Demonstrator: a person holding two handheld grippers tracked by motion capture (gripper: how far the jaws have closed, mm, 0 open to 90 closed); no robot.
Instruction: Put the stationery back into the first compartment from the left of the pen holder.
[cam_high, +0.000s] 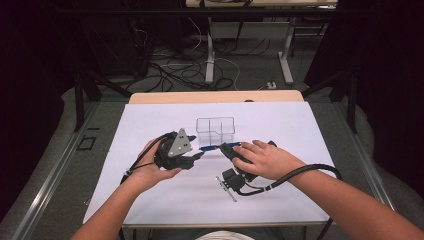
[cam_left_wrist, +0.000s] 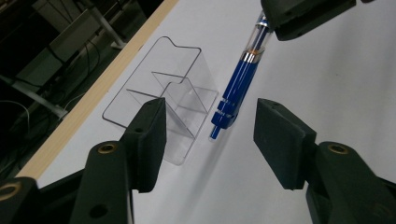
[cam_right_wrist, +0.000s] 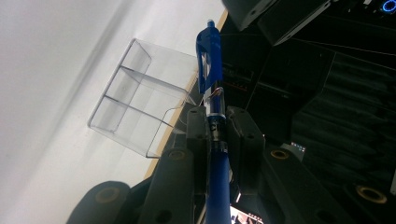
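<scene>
The right gripper clamped the light, stiff, slick pen; the left gripper stood open around its free end, best gripped mid-barrel.

Lab, tangled floor cables, dark curtains

Clear organizer at the sheet's far middle, pen just before it, refill nearer the person.
</scene>
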